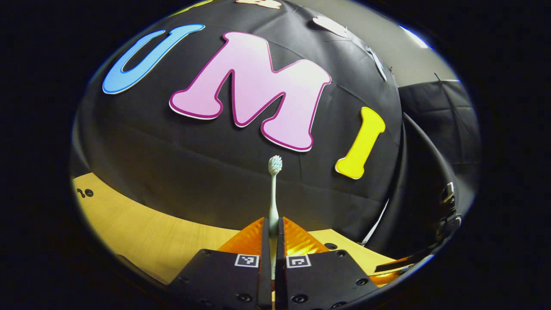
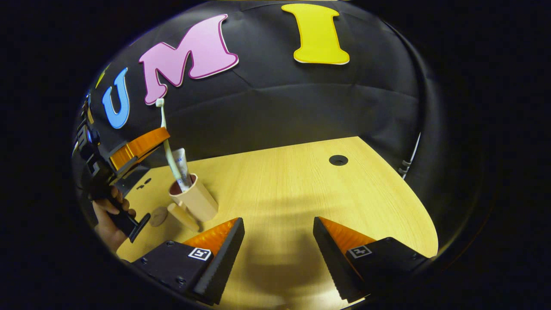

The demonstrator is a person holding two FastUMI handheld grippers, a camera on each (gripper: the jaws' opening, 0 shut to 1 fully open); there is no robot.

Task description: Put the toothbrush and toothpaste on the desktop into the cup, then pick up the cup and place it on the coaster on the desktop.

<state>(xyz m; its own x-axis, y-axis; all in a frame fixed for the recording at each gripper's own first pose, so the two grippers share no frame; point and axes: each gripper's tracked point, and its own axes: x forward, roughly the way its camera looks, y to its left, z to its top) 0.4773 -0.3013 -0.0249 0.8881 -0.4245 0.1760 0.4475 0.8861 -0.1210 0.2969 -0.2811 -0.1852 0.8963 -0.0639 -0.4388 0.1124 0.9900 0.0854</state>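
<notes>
— Where was the toothbrush at that point?

— Clamped upright in the left claw, both fingers pressing its handle. Its lower end had reached the cup's mouth, beside the toothpaste standing inside.

— And the other claw?

— The right claw hung wide open, holding nothing, near the cup on the desk.

— What worried you?

— The tube crowded the opening. If he let go too high, the brush might tip the cup towards the coaster just beside it.
</notes>
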